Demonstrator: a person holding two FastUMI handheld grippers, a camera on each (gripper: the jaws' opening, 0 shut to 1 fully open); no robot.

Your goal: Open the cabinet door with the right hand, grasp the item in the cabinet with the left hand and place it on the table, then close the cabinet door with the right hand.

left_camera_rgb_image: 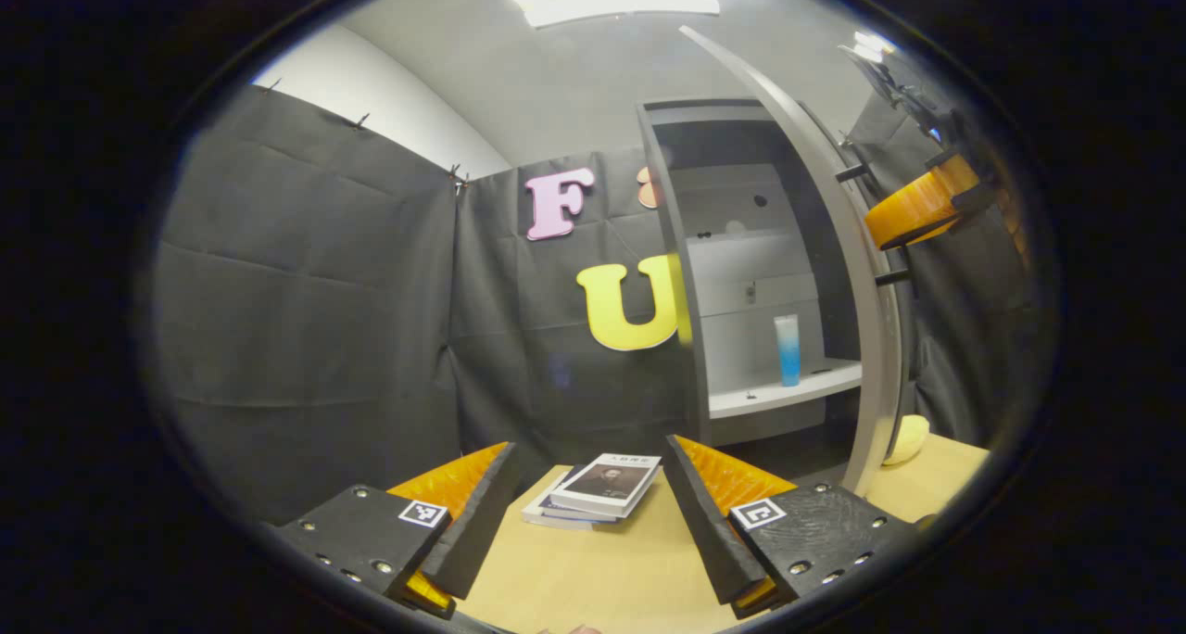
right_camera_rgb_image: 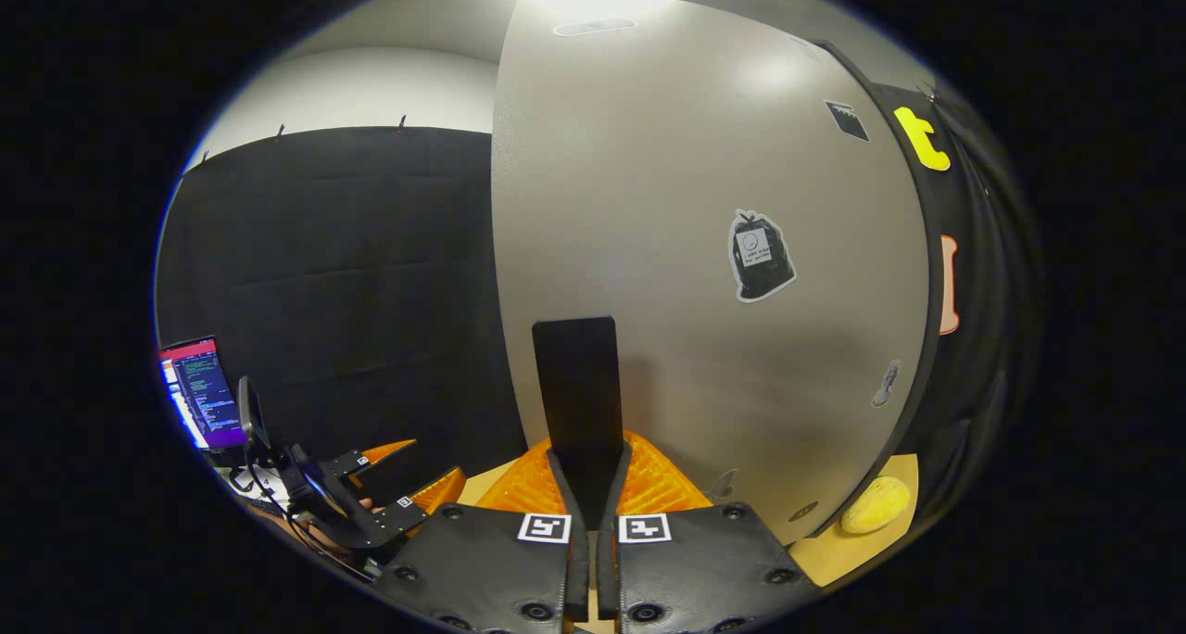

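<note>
Door's open, and your right tool [right_camera_rgb_image: 587, 486] has its fingers clamped together on the dark handle [right_camera_rgb_image: 576, 388] of the cabinet door [right_camera_rgb_image: 676, 189]. In the left gripper view you can see that same tool [left_camera_rgb_image: 917, 209] out at the handle side of the door [left_camera_rgb_image: 839, 245], with the door swung well clear of the cabinet [left_camera_rgb_image: 662, 245] opening. Hold it right there; don't let it drift back across the shelf.

Now it's the left's turn. Your left tool [left_camera_rgb_image: 590, 504] is spread wide with nothing between the fingers, hovering low over the worktop [left_camera_rgb_image: 593, 578], with the stack of books [left_camera_rgb_image: 598, 492] just ahead of it. The item you want is the blue-and-white tube [left_camera_rgb_image: 788, 349], standing upright on the white shelf [left_camera_rgb_image: 788, 391], near its front edge and off to the right of where you're pointing.

I'd say lift first, then swing right, so you clear the books and come in level with the shelf rather than from below it. Go in between the cabinet's side wall and the open door; the gap looks comfortable but the door edge is close on the right. Line the fingers up either side of the tube around its middle, squarely, because it's tall and narrow and will likely tip if you nudge it with one finger first. Close gently, lift straight off, then back out.

There's a yellow object [left_camera_rgb_image: 908, 437] on the worktop by the foot of the door; set the tube down away from it.
</note>
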